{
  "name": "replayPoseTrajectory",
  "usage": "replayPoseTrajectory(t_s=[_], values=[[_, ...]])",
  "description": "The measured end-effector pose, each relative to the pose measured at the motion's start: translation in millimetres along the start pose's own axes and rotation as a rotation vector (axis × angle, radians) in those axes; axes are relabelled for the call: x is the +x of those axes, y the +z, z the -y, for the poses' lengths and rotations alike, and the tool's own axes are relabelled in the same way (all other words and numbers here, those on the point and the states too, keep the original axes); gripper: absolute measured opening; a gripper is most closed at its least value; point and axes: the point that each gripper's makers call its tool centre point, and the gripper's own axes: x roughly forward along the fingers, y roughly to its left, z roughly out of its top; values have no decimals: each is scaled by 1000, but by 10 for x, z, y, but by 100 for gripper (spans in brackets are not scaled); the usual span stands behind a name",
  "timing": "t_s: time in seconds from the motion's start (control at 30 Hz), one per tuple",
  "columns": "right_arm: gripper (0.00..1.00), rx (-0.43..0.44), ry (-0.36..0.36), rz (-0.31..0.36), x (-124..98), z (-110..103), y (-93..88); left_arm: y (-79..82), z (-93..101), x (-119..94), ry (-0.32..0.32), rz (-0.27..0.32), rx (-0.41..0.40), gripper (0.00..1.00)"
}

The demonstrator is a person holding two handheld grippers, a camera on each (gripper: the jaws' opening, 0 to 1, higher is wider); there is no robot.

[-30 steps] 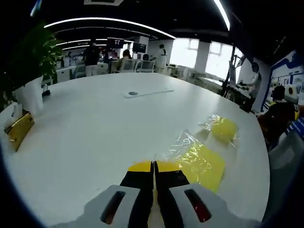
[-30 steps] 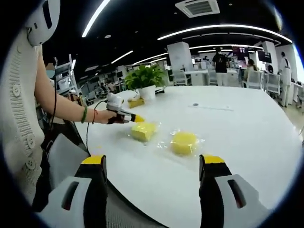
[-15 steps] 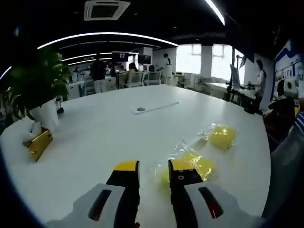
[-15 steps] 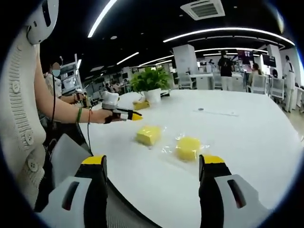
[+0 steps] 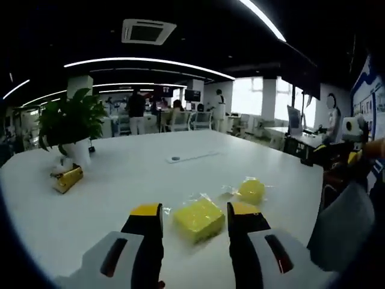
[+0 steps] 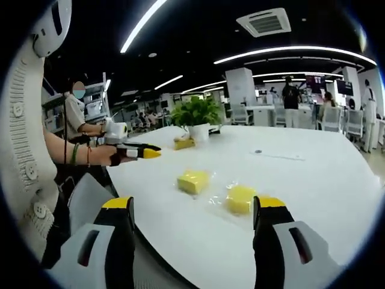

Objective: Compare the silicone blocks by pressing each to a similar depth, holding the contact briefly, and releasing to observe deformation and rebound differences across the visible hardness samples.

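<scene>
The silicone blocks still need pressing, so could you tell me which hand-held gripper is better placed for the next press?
Probably the left hand-held gripper: open, facing the near block. The right hand-held gripper sits back off the table's edge.

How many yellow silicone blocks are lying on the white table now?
2. One square yellow silicone block lies between the left hand-held gripper's open jaws in its view; the other yellow block, on clear wrapping, lies farther right. None seems hidden.

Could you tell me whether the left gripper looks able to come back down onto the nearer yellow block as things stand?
Probably yes. The left gripper is open and lifted off the table, with the nearer yellow block framed between its jaws and nothing lying between them.
</scene>
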Motion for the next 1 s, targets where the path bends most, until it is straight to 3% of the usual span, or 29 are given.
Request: replayPoseTrajectory(t_s=[0.23, 0.6, 0.8, 1.0], values=[[82, 30, -14, 15, -46, 64, -45, -17, 361, -274, -15, 2, 29, 64], [85, 73, -54, 32, -232, 245, -136, -190, 748, -481, -61, -39, 5, 68], [85, 97, -73, 33, -320, 353, -207, -195, 818, -457, -81, -65, 1, 72], [84, 105, -92, 60, -376, 418, -180, -225, 912, -321, -121, -119, -85, 70]])
